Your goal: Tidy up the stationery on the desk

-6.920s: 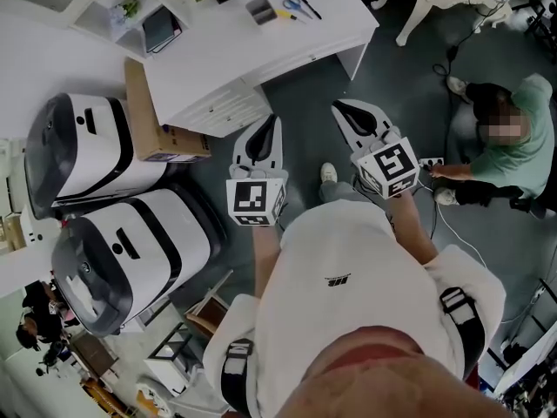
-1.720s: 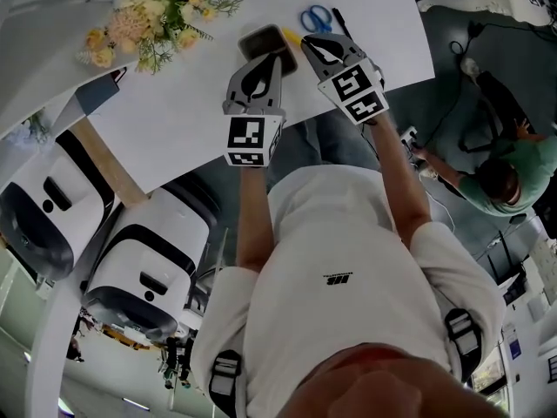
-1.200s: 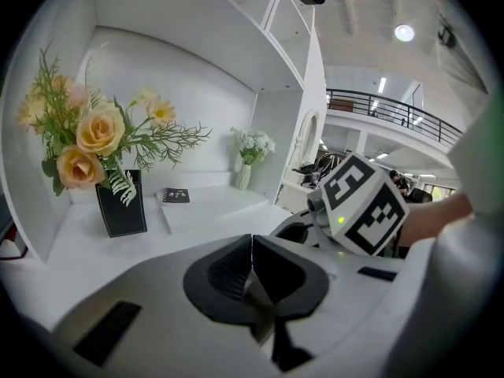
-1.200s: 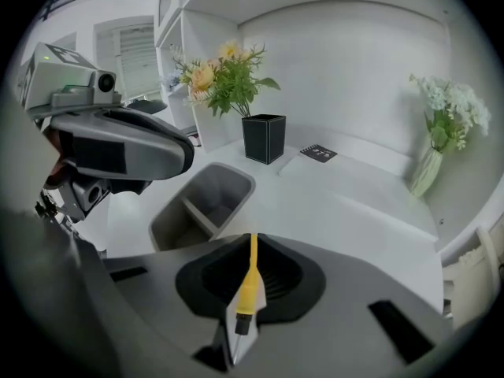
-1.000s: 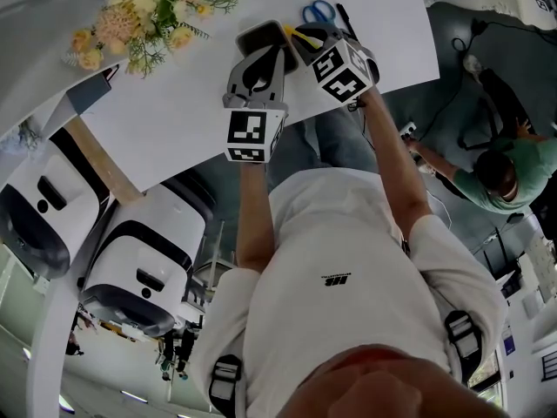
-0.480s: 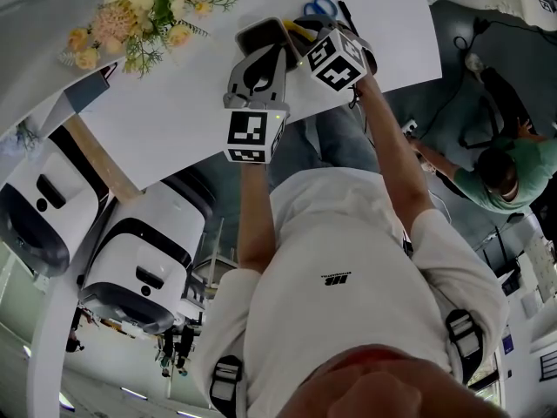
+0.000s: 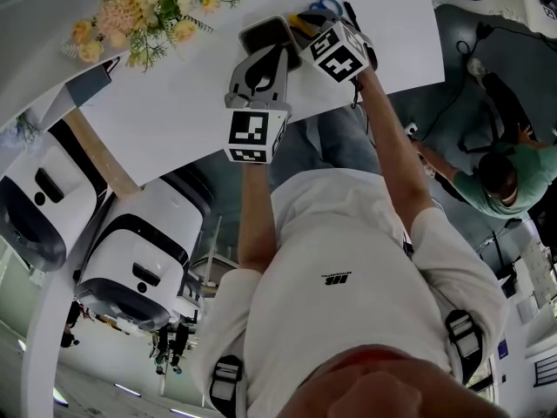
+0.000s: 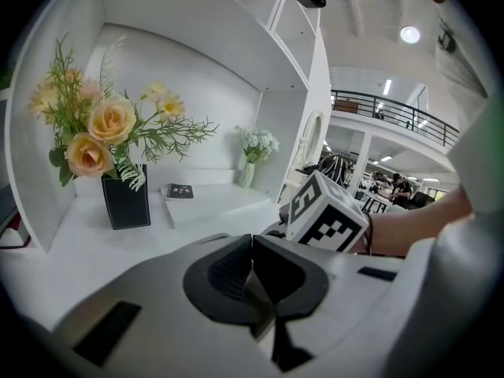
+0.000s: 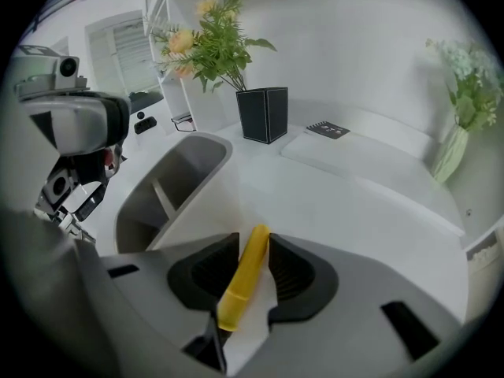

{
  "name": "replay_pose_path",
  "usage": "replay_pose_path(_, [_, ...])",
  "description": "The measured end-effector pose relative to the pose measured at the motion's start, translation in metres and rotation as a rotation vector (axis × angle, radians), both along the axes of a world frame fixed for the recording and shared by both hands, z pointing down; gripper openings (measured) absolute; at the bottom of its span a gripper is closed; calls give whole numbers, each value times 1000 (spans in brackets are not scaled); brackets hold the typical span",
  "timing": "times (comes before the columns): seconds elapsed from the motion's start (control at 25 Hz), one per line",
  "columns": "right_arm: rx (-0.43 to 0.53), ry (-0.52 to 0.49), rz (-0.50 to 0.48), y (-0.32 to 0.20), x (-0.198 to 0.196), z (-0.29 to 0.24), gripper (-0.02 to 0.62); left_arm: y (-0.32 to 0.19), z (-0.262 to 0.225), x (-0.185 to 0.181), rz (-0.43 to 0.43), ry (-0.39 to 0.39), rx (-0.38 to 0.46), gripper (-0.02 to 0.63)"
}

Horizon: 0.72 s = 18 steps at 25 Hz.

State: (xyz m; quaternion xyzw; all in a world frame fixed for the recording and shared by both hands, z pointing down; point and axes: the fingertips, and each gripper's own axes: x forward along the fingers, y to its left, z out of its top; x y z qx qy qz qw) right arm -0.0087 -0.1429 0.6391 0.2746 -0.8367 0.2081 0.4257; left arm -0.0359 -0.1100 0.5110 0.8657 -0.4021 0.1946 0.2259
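Scissors (image 7: 326, 5): blue handles only; remainder behind right gripper (image 7: 305, 26).
Yellow marker (image 9: 246, 274): mostly behind right gripper in head view.
Booklet (image 8: 179, 190): cover print too small to read.

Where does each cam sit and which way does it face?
Head view: on the person's head, steeply down at the desk; torso, arms, left gripper, right gripper.
Left gripper view: on that gripper, along its shut jaws toward the flower vase; right gripper's cube shows.
Right gripper view: on that gripper, along jaws just opened, yellow pen between them, tray beyond.
Shared: the flower vase, in both gripper views.
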Motion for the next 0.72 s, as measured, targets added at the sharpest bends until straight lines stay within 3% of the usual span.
replay_pose_path(0.48, [8,38,43,-6,6,2,63,1,-5,-4,-17,12,10,0])
replay_pose_path(0.72, [43,-68,121,-4,13,-27,63,1,-11,-7,-20,19,21,0])
